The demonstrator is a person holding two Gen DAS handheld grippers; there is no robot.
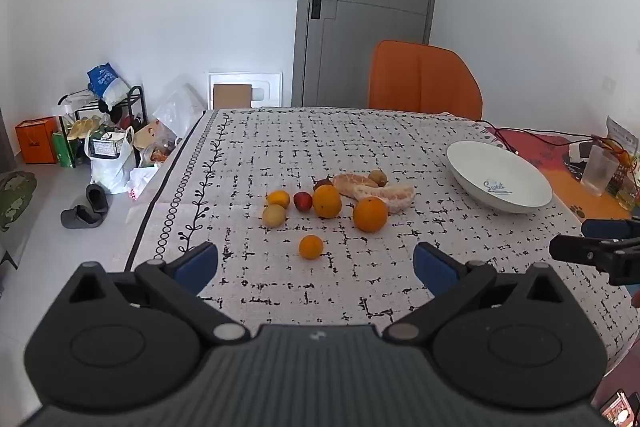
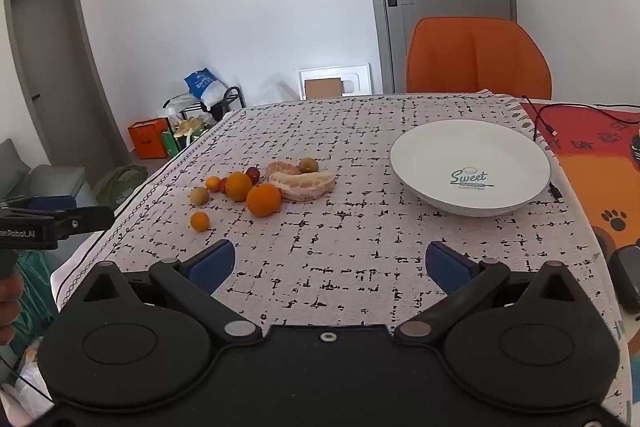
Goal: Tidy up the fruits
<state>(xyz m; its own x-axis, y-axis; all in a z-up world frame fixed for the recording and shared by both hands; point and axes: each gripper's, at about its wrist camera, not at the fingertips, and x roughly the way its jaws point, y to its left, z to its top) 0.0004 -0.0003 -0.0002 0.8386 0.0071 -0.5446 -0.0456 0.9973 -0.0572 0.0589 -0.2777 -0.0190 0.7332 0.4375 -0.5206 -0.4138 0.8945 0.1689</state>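
Both the left gripper [image 1: 316, 265] and right gripper [image 2: 330, 265] hang spread wide, grasping nothing (blue pads bare). The fruits [image 2: 264, 200] lie clustered on the tablecloth [image 2: 360, 255], left of the white bowl [image 2: 470, 167].

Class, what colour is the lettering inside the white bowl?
Teal, blue-green lettering reading "Sweet" inside the white bowl; clearest in the right wrist view.

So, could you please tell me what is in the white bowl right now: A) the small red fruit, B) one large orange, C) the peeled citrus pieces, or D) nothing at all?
D: the white bowl shows only its bare inside with the printed "Sweet" logo, while the oranges and peeled pieces all lie on the tablecloth to its left.
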